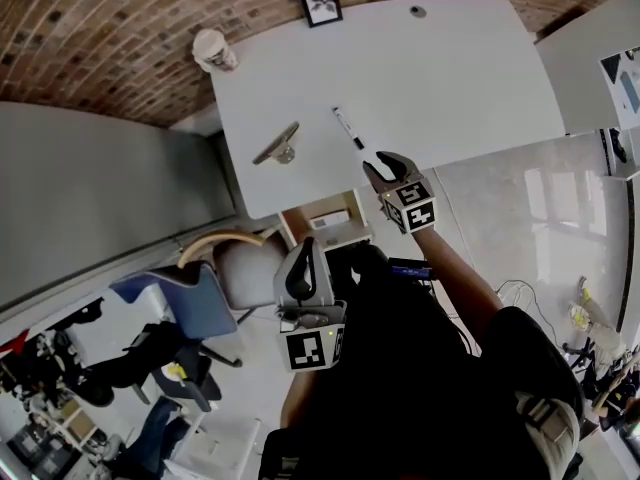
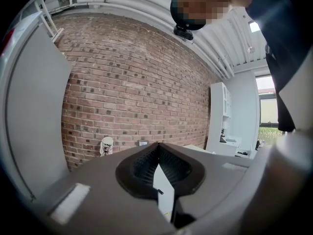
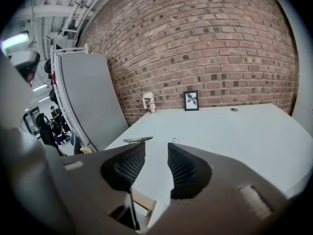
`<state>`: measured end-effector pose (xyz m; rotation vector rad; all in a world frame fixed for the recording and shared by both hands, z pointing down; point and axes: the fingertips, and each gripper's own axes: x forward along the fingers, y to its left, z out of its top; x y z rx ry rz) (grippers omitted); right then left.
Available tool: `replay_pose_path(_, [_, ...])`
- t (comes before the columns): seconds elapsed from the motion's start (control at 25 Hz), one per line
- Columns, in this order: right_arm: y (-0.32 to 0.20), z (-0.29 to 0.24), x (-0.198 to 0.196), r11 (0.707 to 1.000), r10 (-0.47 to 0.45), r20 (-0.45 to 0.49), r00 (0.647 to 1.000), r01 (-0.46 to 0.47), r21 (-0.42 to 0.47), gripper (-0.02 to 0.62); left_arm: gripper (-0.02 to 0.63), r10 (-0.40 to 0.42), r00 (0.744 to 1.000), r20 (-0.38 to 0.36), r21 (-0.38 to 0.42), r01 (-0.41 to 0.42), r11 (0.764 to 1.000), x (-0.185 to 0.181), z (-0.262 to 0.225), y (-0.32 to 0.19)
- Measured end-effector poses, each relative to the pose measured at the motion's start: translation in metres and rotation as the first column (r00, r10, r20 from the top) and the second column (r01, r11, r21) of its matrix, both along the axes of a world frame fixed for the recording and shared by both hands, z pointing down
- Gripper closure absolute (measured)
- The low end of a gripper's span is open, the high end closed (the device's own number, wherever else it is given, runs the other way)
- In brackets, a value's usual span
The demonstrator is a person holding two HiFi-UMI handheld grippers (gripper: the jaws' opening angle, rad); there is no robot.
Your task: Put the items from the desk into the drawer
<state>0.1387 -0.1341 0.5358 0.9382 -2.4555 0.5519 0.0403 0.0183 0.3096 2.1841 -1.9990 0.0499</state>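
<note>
My right claw (image 1: 386, 171) is half open and empty at the frame center. I think it aims at the pen (image 1: 349, 128) on the surface (image 1: 450, 78). My left claw (image 1: 305, 258) hangs below it, closed and empty.

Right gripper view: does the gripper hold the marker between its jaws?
No, the jaws of the right gripper stand apart with nothing between them, and the marker lies on the desk ahead.

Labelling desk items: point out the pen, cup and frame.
pen (image 1: 349, 129), head view, middle of its barrel.
cup (image 1: 213, 49), head view, its top.
frame (image 1: 321, 4), head view, centre of its picture.
</note>
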Motion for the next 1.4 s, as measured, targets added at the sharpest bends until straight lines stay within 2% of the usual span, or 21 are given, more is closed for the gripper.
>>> replay_pose_path(0.52, [-0.040, 0.112, -0.012, 0.989, -0.016, -0.162, 0.987, -0.008, -0.148, 0.446, 0.591, 0.015, 1.000, -0.023, -0.014, -0.015, 1.000, -0.006, 0.010, -0.033])
replay_pose_path(0.64, [-0.048, 0.127, -0.021, 0.985, -0.018, -0.173, 0.985, -0.012, -0.170, 0.446, 0.591, 0.008, 1.000, -0.025, -0.006, -0.008, 1.000, -0.012, 0.013, -0.036])
replay_pose_path(0.84, [-0.049, 0.159, -0.023, 0.977, -0.015, -0.234, 0.972, -0.036, -0.212, 0.446, 0.591, -0.003, 0.999, -0.039, -0.038, 0.002, 0.999, -0.024, 0.021, -0.032])
replay_pose_path(1.04, [-0.051, 0.175, -0.018, 0.975, 0.006, -0.293, 0.956, -0.071, -0.211, 0.452, 0.591, 0.002, 0.999, -0.048, -0.047, -0.005, 0.999, -0.037, 0.026, -0.029])
replay_pose_path(1.08, [-0.052, 0.176, -0.018, 0.976, 0.016, -0.300, 0.954, -0.080, -0.203, 0.476, 0.591, 0.004, 0.999, -0.051, -0.048, -0.007, 0.999, -0.039, 0.027, -0.029])
replay_pose_path(1.24, [-0.052, 0.176, -0.016, 0.978, 0.031, -0.315, 0.948, -0.094, -0.186, 0.483, 0.591, 0.012, 0.998, -0.061, -0.046, -0.015, 0.999, -0.047, 0.031, -0.024])
replay_pose_path(1.32, [-0.052, 0.176, -0.016, 0.981, 0.033, -0.335, 0.942, -0.096, -0.171, 0.522, 0.591, 0.016, 0.998, -0.065, -0.045, -0.019, 0.999, -0.051, 0.031, -0.021])
replay_pose_path(1.4, [-0.052, 0.176, -0.014, 0.981, 0.045, -0.354, 0.934, -0.107, -0.159, 0.523, 0.591, 0.019, 0.997, -0.070, -0.038, -0.022, 0.999, -0.056, 0.030, -0.019])
